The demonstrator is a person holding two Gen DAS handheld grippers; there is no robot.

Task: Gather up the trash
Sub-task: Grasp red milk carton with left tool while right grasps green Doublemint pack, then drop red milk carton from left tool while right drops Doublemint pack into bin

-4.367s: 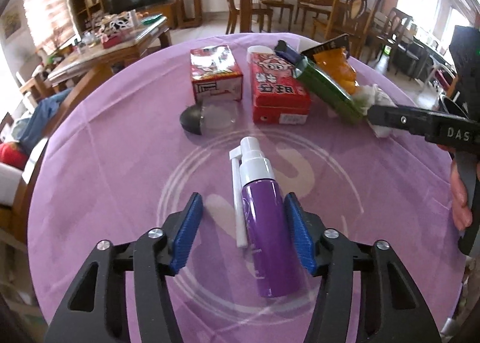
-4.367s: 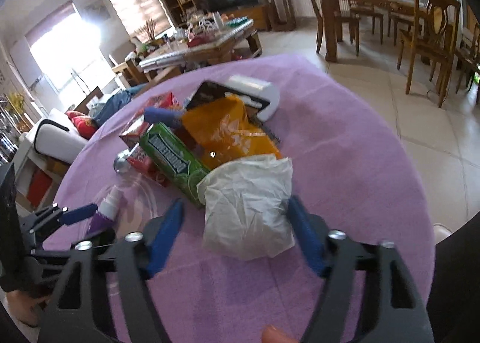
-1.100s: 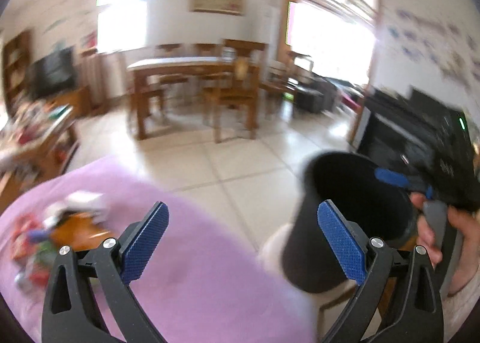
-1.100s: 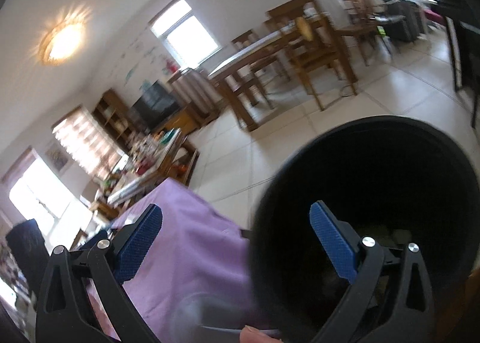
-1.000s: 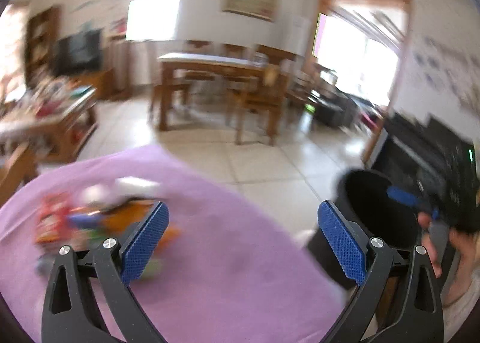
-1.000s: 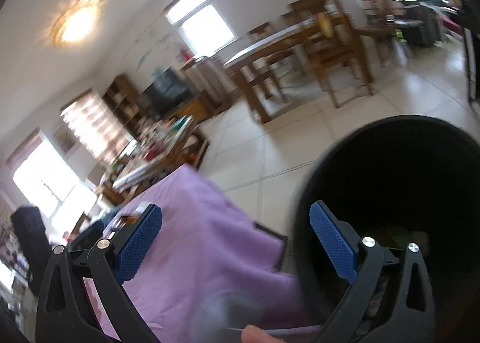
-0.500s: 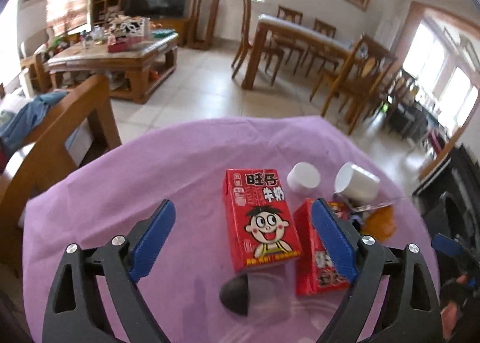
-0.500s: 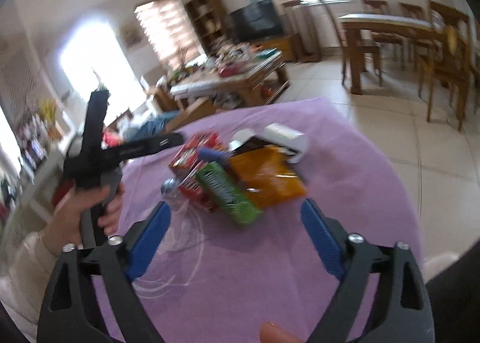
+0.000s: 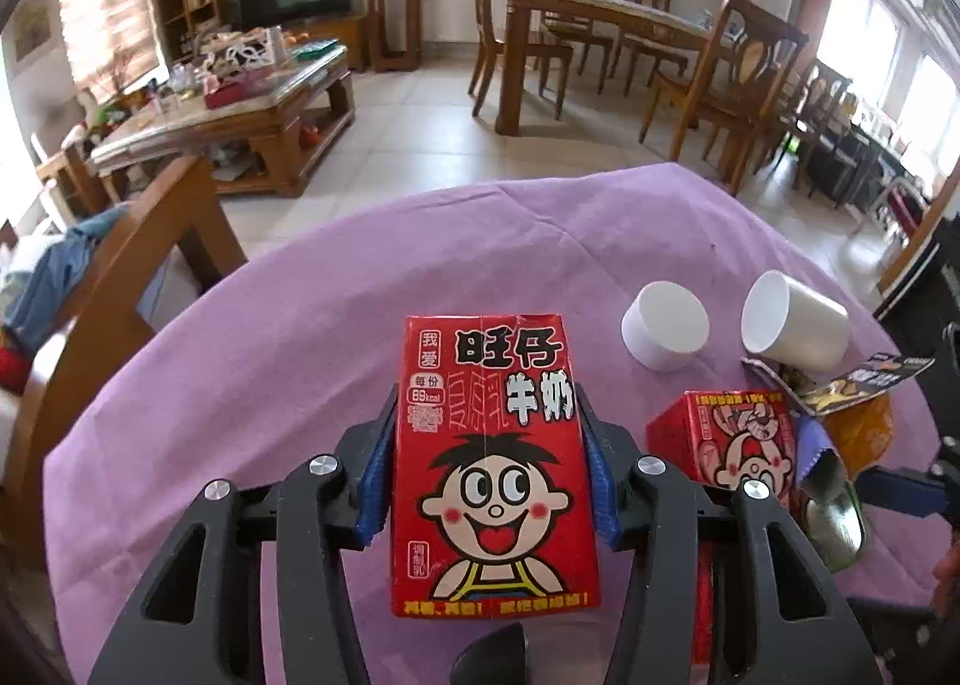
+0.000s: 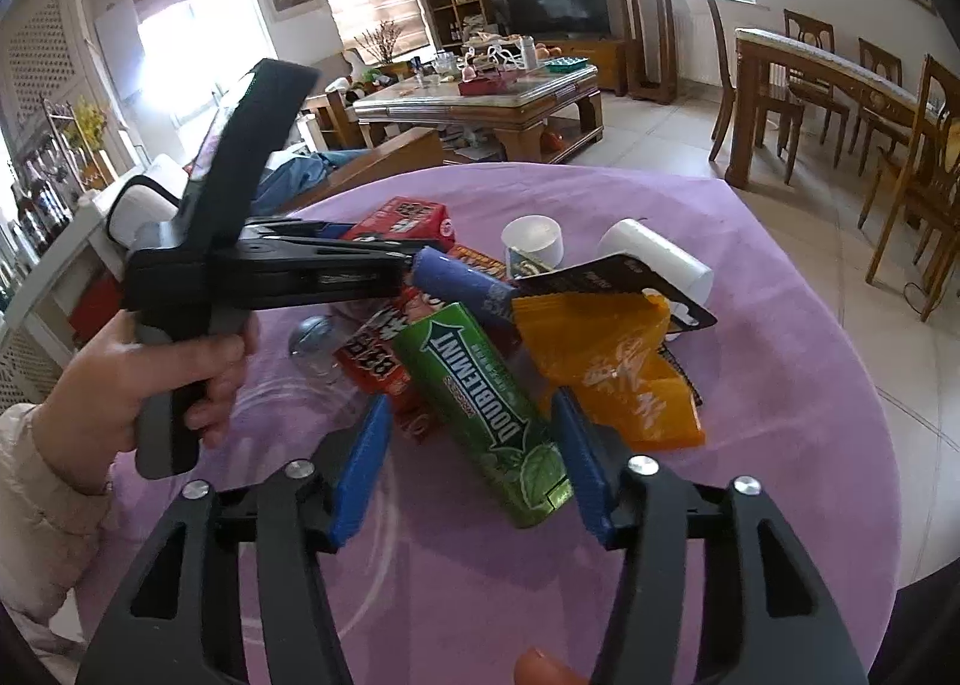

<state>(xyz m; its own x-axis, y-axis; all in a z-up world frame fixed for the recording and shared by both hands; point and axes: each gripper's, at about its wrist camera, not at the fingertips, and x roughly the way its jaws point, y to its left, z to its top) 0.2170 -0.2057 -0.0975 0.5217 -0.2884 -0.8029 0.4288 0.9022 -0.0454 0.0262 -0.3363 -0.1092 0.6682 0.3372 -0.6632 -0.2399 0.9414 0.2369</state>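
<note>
A red milk carton (image 9: 489, 445) lies on the purple tablecloth (image 9: 270, 385). My left gripper (image 9: 485, 472) is closing on it, and both blue pads sit against its sides. In the right wrist view that same gripper (image 10: 396, 256) reaches in from the left, held by a hand (image 10: 150, 379). A green Doublemint pack (image 10: 480, 391) lies slantwise between the fingers of my right gripper (image 10: 471, 466). Those jaws are closing too. The right pad is at the pack's edge, while a gap still shows at the left pad.
The litter pile holds a second red carton (image 9: 720, 445), two white cups (image 9: 665, 334) (image 9: 795, 328), an orange wrapper (image 10: 606, 361), a black card pack (image 10: 612, 271), a blue roll (image 10: 462, 280) and a clear dome (image 10: 312, 340). A wooden chair back (image 9: 120, 277) stands at the table's left edge.
Both grippers swung from the black bin back over the table. Their jaws narrowed, the left onto the red carton and the right around the green pack.
</note>
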